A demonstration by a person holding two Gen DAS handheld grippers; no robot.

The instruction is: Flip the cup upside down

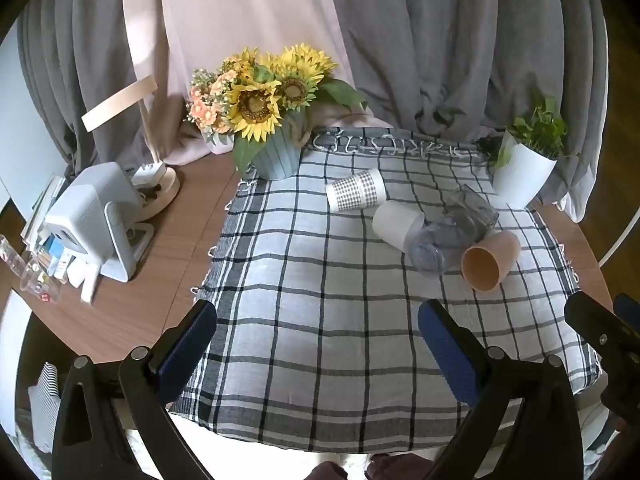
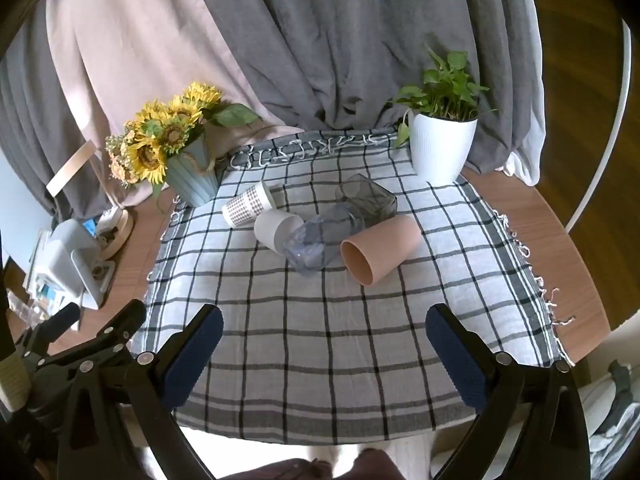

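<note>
Several cups lie on their sides on a checked cloth (image 1: 304,320) (image 2: 320,340): a patterned white cup (image 1: 355,190) (image 2: 247,204), a plain white cup (image 1: 394,222) (image 2: 274,229), a clear bluish cup (image 1: 434,246) (image 2: 320,238), a smoky grey cup (image 1: 474,210) (image 2: 370,198) and a pink cup (image 1: 490,260) (image 2: 378,248). My left gripper (image 1: 318,344) is open and empty, held over the cloth's near part, well short of the cups. My right gripper (image 2: 324,348) is open and empty too, also short of the cups. The right gripper shows at the left wrist view's right edge (image 1: 600,332).
A sunflower pot (image 1: 276,156) (image 2: 192,178) stands at the cloth's far left corner, a white plant pot (image 1: 524,176) (image 2: 442,148) at the far right. A lamp base (image 1: 160,188) and a white device (image 1: 100,216) sit on the wooden table (image 1: 160,280) to the left. Curtains hang behind.
</note>
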